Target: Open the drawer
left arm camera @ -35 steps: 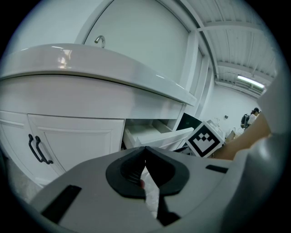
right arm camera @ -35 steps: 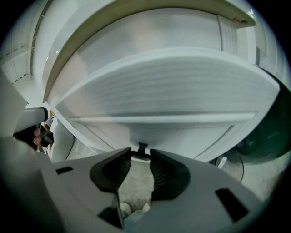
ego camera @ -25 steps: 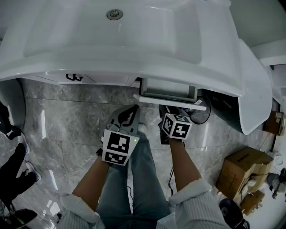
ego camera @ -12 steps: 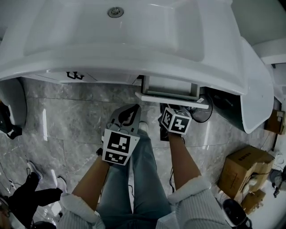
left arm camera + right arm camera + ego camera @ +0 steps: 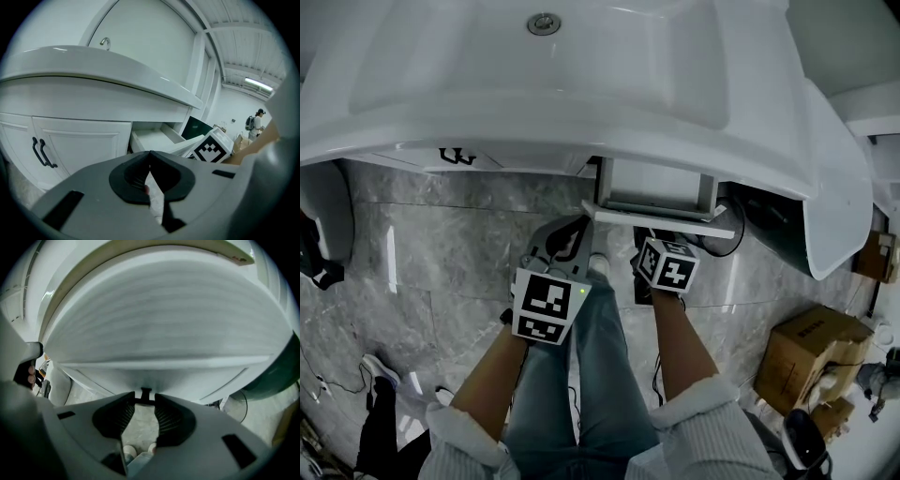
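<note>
Right gripper [image 5: 145,403] had the handle [image 5: 146,393] pinched; left gripper [image 5: 150,155] sat shut and empty, left of the drawer [image 5: 659,184]. Drawer seemed light and rigid, and the handle was the spot to grab.

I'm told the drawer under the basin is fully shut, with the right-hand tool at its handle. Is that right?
Not quite. The drawer is partly pulled out, and the left gripper view shows its inside. The rest holds: the right gripper is at its handle, with the jaws closed on it.
</note>
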Action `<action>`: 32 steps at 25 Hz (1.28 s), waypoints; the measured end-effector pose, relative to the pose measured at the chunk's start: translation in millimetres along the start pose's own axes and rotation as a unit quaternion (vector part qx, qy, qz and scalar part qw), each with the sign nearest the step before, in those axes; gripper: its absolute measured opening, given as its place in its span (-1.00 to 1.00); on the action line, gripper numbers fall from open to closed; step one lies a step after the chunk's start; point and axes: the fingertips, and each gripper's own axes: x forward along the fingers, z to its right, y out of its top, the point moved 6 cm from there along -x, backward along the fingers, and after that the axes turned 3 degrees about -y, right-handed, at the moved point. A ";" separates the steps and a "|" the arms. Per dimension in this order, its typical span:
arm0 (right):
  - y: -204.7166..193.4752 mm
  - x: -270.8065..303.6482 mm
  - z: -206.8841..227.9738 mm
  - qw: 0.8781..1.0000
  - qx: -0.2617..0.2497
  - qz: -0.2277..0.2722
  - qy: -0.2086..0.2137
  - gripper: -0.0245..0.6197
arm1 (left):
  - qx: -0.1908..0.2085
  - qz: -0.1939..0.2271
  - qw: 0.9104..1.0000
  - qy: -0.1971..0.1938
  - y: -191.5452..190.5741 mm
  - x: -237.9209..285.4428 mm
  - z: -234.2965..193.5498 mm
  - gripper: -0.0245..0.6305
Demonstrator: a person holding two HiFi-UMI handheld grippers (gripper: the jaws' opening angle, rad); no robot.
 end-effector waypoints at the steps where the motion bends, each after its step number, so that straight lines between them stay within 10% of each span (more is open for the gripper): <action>1: -1.0 -0.5 0.1 1.000 0.002 0.001 0.000 -0.49 | 0.000 0.000 1.000 0.000 -0.4 -0.4 0.2 -0.87; 32: -16.9 -30.9 0.4 0.999 0.035 -0.001 0.006 -0.51 | 0.015 0.013 1.000 -0.006 13.8 -13.4 12.4 -0.87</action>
